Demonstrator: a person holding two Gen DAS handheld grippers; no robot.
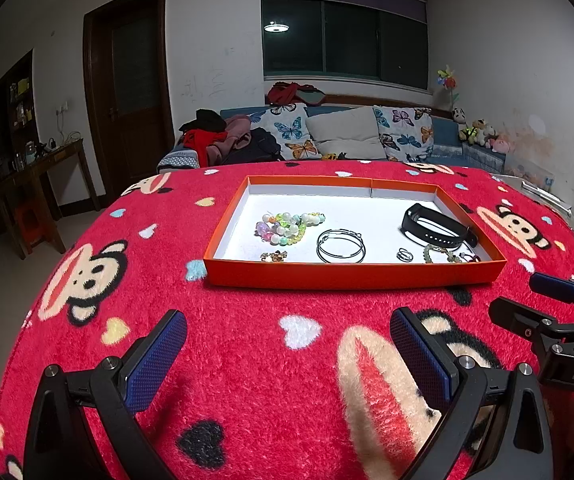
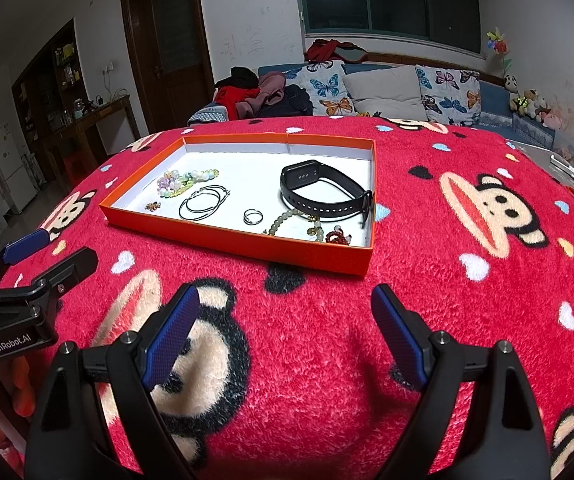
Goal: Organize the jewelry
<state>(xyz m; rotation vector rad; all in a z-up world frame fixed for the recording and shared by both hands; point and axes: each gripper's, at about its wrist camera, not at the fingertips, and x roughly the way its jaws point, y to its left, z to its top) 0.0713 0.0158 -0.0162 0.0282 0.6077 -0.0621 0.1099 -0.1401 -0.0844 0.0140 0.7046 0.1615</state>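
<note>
An orange tray (image 1: 351, 276) (image 2: 247, 242) with a white floor sits on the red monkey-print blanket. In it lie a pastel bead bracelet (image 1: 289, 226) (image 2: 183, 182), two thin hoop rings (image 1: 341, 246) (image 2: 203, 202), a small gold charm (image 1: 274, 256) (image 2: 153, 207), a silver ring (image 1: 405, 255) (image 2: 253, 216), a black smart band (image 1: 439, 228) (image 2: 323, 194), a green bead bracelet (image 1: 441, 254) (image 2: 291, 218) and a small red trinket (image 2: 337, 237). My left gripper (image 1: 287, 348) is open and empty, short of the tray. My right gripper (image 2: 285, 328) is open and empty, also short of the tray.
The blanket (image 1: 247, 360) covers the whole table. The right gripper shows at the right edge of the left wrist view (image 1: 555, 312). The left gripper shows at the left edge of the right wrist view (image 2: 43, 264). A sofa with butterfly cushions (image 1: 347, 132) stands behind the table.
</note>
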